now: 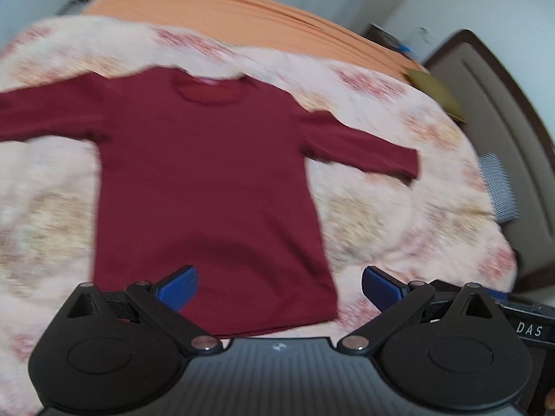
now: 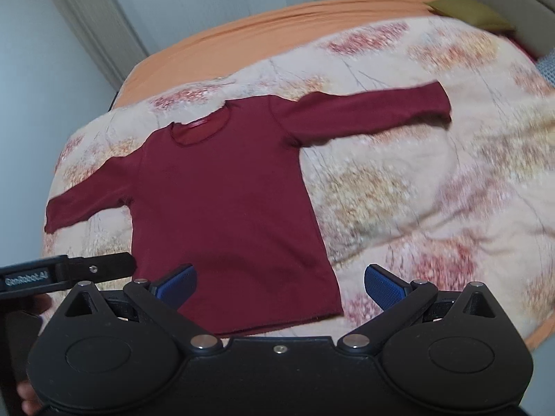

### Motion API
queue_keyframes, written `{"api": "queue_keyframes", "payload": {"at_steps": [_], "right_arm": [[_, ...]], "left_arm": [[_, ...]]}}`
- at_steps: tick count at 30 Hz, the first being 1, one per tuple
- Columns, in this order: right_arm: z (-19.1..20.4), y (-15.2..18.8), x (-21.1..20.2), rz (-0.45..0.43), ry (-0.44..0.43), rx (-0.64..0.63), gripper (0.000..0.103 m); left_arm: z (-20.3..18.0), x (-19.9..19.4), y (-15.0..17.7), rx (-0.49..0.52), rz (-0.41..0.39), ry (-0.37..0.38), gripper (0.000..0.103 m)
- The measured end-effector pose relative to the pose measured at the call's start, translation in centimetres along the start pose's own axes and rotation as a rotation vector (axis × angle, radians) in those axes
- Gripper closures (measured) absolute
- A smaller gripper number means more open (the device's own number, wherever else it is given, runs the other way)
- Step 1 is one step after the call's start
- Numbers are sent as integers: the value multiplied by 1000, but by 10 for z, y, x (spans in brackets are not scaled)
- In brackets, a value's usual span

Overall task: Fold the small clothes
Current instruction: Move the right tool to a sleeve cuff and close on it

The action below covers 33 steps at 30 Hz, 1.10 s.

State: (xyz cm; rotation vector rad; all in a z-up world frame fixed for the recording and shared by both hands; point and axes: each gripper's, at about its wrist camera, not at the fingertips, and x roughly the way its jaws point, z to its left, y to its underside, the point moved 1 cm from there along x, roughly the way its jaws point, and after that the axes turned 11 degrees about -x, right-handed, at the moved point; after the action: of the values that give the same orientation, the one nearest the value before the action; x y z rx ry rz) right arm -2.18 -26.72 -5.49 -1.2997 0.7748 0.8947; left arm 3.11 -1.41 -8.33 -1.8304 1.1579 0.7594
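A dark red long-sleeved top (image 1: pixel 208 180) (image 2: pixel 225 201) lies flat on a floral bedspread (image 1: pixel 381 215) (image 2: pixel 416 190), neck far, hem near, both sleeves spread outward. My left gripper (image 1: pixel 279 289) hovers open just above the hem's right part, blue pads wide apart, holding nothing. My right gripper (image 2: pixel 280 287) is also open over the hem's right corner, empty. The left gripper's body (image 2: pixel 66 270) shows at the left edge of the right wrist view.
An orange sheet (image 1: pixel 242 10) (image 2: pixel 260 38) covers the far part of the bed. An olive cushion (image 2: pixel 471 14) (image 1: pixel 437 93) lies at the far right. A headboard (image 1: pixel 503 111) and a wall bound the bed. A hand (image 2: pixel 27 398) shows at lower left.
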Motion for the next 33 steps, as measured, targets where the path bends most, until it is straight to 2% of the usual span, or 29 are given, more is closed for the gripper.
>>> {"api": "queue_keyframes", "payload": {"at_steps": [3,6,10,14,20,23,27,30,33], "right_arm": [[-22,8,-8,-25,-1,76,0],[-55,6,-16,-60,-6,148,0],[-112,-8,-7,-92,-16,201,1],[-178,-30,14,-137,-54,196,1],[-303,-66,82,-168,-170,243,1],[-355,-85,121,-181,-160,220,1],[-421,-109,173,-222,-148,233,2],[-457,-129,214,-254,-143,222,8],[-482,-147,250,-269,-146,216,18]], "left_arm": [[-3,19,5,31,67,63,0],[-14,26,3,58,89,74,0],[-36,22,-4,99,50,15,0],[-55,29,-12,51,26,-47,0],[-94,63,-3,-65,-10,-203,0],[-116,86,4,-119,-1,-260,0],[-147,111,14,-143,42,-326,0],[-163,122,16,-154,50,-350,0],[-173,133,16,-147,59,-387,0]]}}
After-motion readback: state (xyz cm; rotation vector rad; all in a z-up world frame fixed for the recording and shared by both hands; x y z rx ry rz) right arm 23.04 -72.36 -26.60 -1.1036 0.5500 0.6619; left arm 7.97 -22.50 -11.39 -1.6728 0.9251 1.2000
